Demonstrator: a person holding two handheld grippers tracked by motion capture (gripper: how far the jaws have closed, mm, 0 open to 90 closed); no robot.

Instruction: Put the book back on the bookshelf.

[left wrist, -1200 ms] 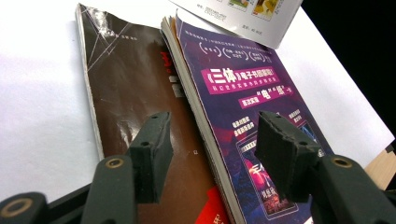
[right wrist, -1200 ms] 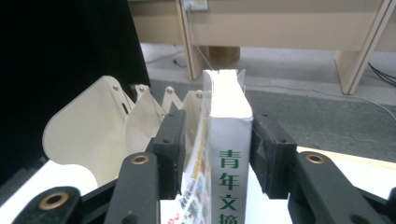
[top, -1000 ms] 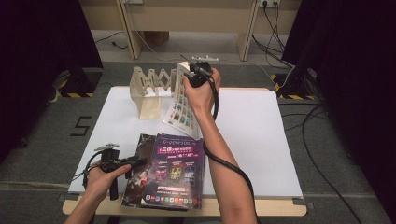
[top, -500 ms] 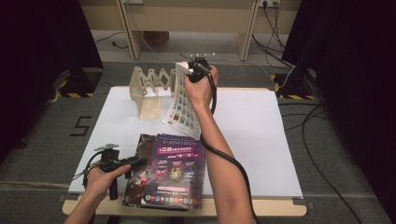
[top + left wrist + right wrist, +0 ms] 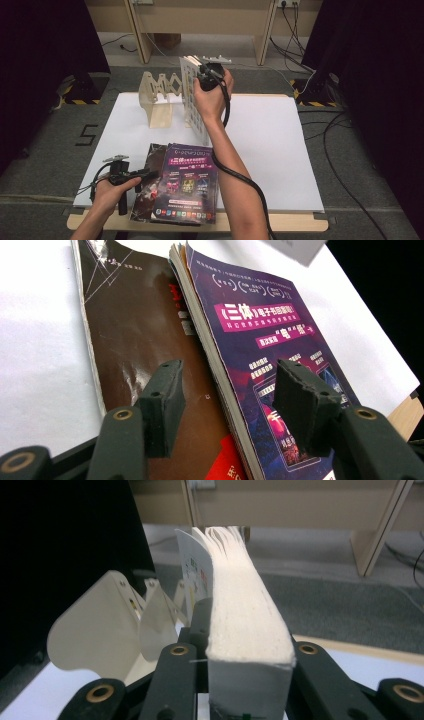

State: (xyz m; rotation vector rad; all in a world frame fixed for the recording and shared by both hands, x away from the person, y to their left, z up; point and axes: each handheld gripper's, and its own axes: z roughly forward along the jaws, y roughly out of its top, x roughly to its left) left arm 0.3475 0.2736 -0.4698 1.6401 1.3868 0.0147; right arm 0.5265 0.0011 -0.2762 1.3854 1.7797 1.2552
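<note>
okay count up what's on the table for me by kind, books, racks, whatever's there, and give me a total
Books: 3, the white book in the right gripper, the purple book and the brown book under it.
Wooden rack: 1
Total: 4

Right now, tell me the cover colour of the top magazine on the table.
Purple, with pink and white print; the left gripper view shows the top magazine best.

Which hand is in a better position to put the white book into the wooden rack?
Right. The right gripper is shut on the white book beside the wooden rack; the left gripper rests open by the purple book.
</note>
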